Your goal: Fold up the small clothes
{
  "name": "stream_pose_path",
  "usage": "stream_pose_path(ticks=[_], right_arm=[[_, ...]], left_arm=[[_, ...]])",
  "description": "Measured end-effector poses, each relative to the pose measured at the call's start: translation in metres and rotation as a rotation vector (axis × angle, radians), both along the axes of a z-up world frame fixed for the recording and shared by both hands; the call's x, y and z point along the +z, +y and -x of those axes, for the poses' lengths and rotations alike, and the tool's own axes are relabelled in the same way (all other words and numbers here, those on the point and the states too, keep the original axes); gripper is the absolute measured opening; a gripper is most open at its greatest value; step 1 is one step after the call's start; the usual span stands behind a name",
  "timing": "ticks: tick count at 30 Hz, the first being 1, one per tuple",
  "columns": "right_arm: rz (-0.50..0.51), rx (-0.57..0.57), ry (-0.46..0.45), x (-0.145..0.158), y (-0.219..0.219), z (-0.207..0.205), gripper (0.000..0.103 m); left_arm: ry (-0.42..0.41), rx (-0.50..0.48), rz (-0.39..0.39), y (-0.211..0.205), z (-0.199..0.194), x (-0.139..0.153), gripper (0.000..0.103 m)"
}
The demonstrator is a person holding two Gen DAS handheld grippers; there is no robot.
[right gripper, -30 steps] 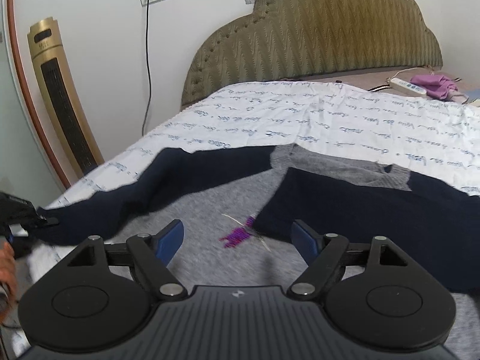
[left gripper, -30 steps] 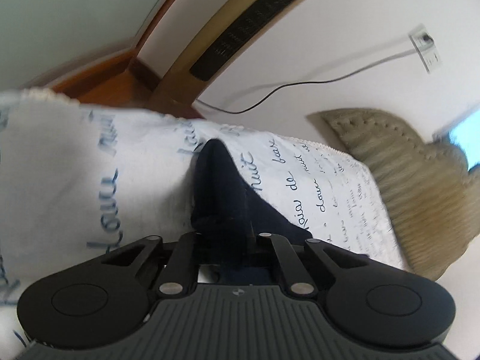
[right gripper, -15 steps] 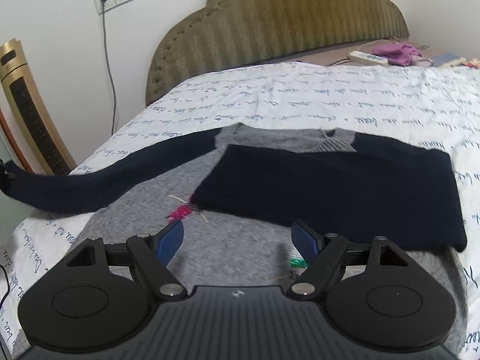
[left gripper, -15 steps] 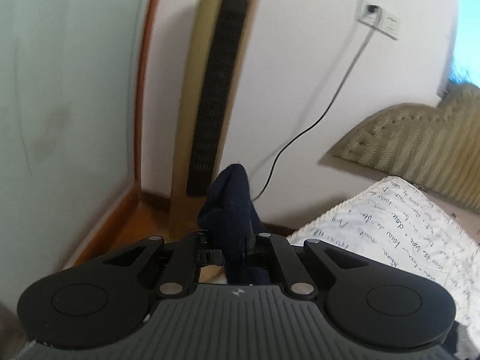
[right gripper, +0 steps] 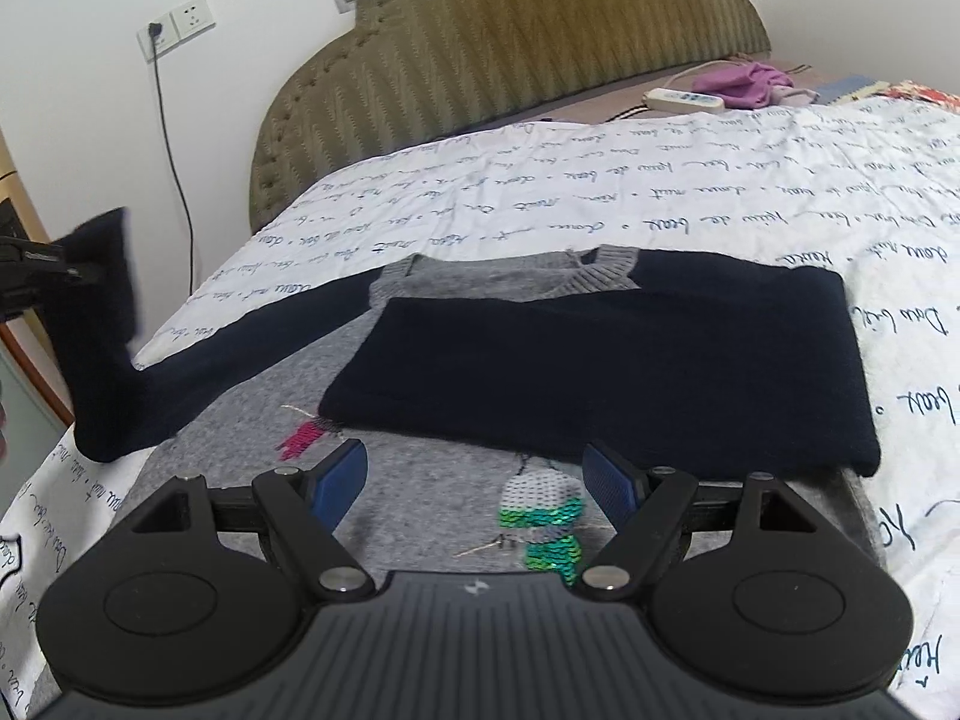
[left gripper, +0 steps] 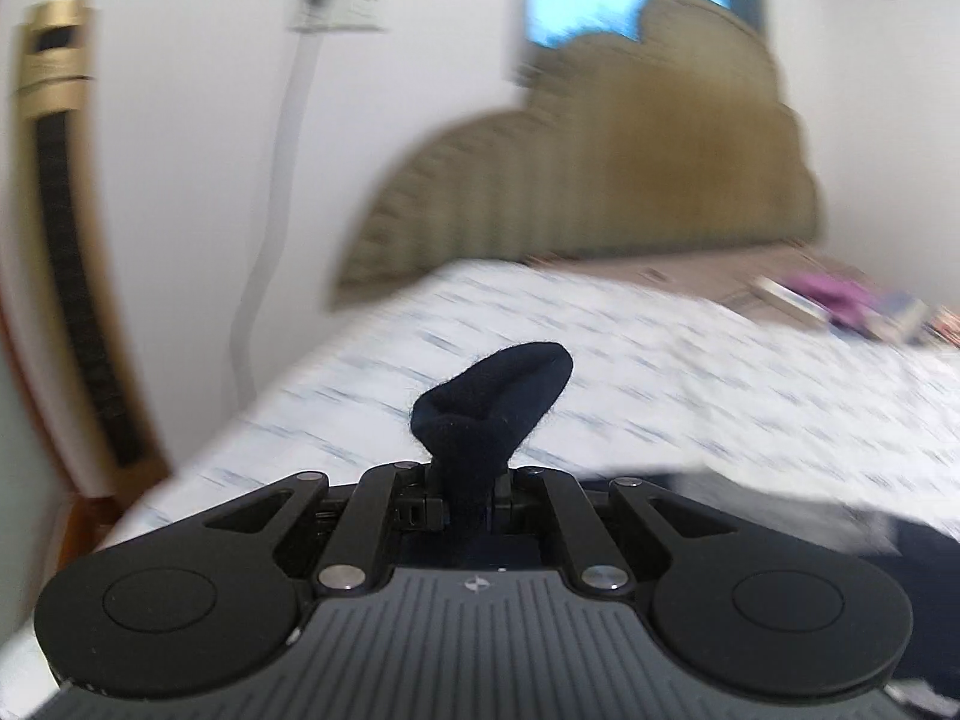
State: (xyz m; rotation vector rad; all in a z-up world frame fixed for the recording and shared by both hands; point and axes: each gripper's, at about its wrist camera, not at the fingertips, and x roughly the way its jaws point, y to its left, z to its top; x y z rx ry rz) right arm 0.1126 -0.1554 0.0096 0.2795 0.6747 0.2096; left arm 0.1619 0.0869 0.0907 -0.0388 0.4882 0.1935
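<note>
A small grey sweater (right gripper: pixel 432 480) with navy sleeves lies on the bed. Its right sleeve (right gripper: pixel 630 372) is folded across the chest. My left gripper (left gripper: pixel 468 495) is shut on the cuff of the left sleeve (left gripper: pixel 492 408); in the right wrist view it (right gripper: pixel 36 270) holds that sleeve (right gripper: pixel 108 348) lifted above the bed's left edge. My right gripper (right gripper: pixel 474 489) is open and empty, hovering over the sweater's grey front, near a sequin patch (right gripper: pixel 543 516).
The bed has a white sheet (right gripper: pixel 660 198) with blue script and an olive headboard (right gripper: pixel 510 42). A purple cloth (right gripper: pixel 741 81) and a white power strip (right gripper: pixel 681 99) lie at the bed's head. A gold tower fan (left gripper: pixel 60 228) stands left.
My left gripper has swung from facing the fan and wall toward the bed, lifting the sleeve cuff higher. My right gripper moved closer over the sweater's front.
</note>
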Motion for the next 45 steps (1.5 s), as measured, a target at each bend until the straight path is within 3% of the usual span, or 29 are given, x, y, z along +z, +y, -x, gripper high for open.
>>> stream_pose_path(ticks=[7, 11, 16, 19, 21, 24, 29, 39, 41, 44, 45], right_arm=[[-0.043, -0.008, -0.001, 0.001, -0.01, -0.003, 0.079], [-0.217, 0.036, -0.017, 0.008, -0.019, -0.019, 0.079], [-0.428, 0.117, 0.073, -0.006, -0.012, -0.061, 0.079], [-0.512, 0.176, 0.136, -0.018, 0.008, -0.084, 0.081], [-0.568, 0.21, 0.179, -0.028, 0.021, -0.1, 0.081], [-0.575, 0.207, 0.22, -0.038, 0.035, -0.113, 0.081], [-0.581, 0.231, 0.208, -0.034, 0.043, -0.11, 0.081], [-0.559, 0.279, 0.284, -0.037, 0.071, -0.105, 0.079], [-0.57, 0.259, 0.274, -0.041, 0.067, -0.097, 0.076], [-0.64, 0.204, 0.284, -0.051, 0.055, -0.096, 0.055], [-0.64, 0.189, 0.286, -0.052, 0.054, -0.098, 0.034]], left_arm=[[0.086, -0.109, 0.014, -0.049, 0.007, -0.047, 0.008], [0.127, -0.128, 0.023, -0.054, 0.005, -0.065, 0.008], [0.169, -0.147, 0.064, -0.047, 0.002, -0.075, 0.011], [0.216, -0.18, 0.11, -0.044, 0.002, -0.08, 0.033], [0.23, -0.203, 0.127, -0.042, 0.005, -0.081, 0.067], [0.197, -0.212, 0.087, -0.039, 0.02, -0.076, 0.086], [0.174, -0.232, 0.008, -0.031, 0.051, -0.072, 0.091], [0.195, -0.188, 0.009, -0.009, 0.08, -0.077, 0.091], [0.183, -0.175, 0.006, -0.004, 0.083, -0.075, 0.092], [0.195, -0.151, 0.019, 0.0, 0.079, -0.073, 0.092], [0.199, -0.144, 0.02, 0.0, 0.079, -0.073, 0.092]])
